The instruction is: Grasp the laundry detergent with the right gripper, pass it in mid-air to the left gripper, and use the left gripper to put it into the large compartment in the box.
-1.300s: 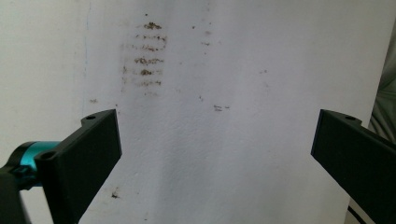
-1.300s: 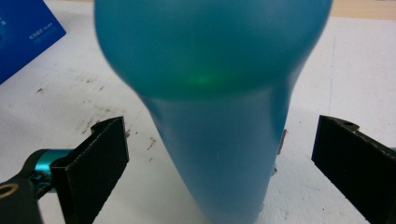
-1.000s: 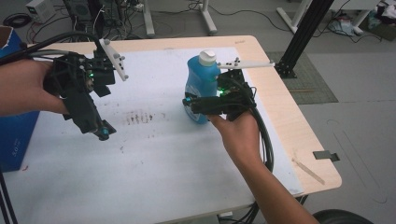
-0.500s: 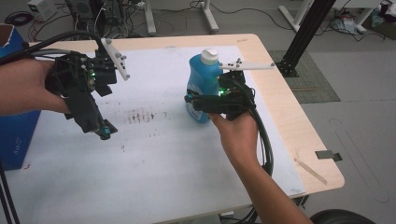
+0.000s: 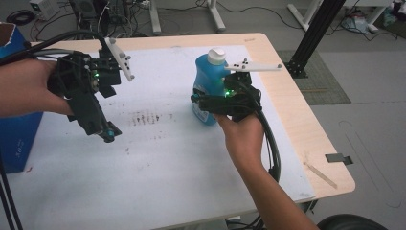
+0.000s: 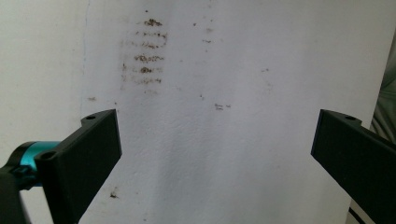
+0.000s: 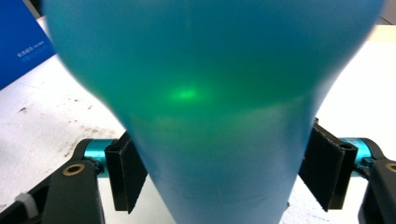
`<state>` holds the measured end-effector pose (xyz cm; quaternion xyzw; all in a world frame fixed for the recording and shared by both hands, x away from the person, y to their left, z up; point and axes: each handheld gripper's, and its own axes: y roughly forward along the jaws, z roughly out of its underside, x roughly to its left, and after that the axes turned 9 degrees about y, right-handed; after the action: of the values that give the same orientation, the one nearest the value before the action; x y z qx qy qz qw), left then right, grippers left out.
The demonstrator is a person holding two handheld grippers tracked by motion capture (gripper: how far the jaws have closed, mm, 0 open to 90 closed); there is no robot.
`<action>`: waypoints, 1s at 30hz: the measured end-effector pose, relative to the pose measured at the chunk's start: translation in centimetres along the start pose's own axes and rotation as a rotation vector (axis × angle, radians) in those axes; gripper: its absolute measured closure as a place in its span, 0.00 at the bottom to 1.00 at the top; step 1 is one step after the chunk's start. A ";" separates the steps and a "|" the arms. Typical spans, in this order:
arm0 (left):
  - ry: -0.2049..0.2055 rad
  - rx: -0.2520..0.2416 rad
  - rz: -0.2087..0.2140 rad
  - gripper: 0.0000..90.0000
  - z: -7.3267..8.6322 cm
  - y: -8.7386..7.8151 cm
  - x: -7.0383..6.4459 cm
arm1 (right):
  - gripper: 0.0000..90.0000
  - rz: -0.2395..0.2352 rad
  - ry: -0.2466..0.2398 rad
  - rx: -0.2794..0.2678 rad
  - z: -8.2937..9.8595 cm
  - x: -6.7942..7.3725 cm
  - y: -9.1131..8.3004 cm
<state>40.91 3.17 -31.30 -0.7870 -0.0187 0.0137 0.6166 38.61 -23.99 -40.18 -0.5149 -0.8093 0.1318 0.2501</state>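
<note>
Gripping a blue bottle low on its body, my right hand-held gripper has its jaws pressed against the two sides, as the right gripper view shows, the plastic swelling wide above the pinch. The bottle stands upright on the white sheet covering the bench, directly ahead of this hand-held gripper, its white cap topmost. I judge it fairly heavy, since it looks full of liquid, and its smooth, curved wall is likely slippery and may give under a hard squeeze. The narrower part where the jaws sit looks the safest hold; higher up the body widens past what they could span. My left hand-held gripper hangs well off to the side, jaws spread wide over the stained sheet, holding nothing.
</note>
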 end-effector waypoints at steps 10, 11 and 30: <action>0.001 0.000 0.004 0.02 0.0 0.0 0.1 | 0.39 0.021 -0.013 -0.005 0.1 0.0 0.2; 0.002 0.001 0.003 0.02 0.1 0.0 0.1 | 0.41 0.019 -0.021 -0.010 0.1 0.0 0.2; -0.001 -0.003 0.004 0.02 0.2 0.1 0.2 | 0.51 0.055 -0.083 -0.045 0.2 0.5 -0.1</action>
<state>41.07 3.30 -31.45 -0.7881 -0.0174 0.0154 0.6151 38.28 -23.61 -40.19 -0.5364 -0.8073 0.1416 0.2012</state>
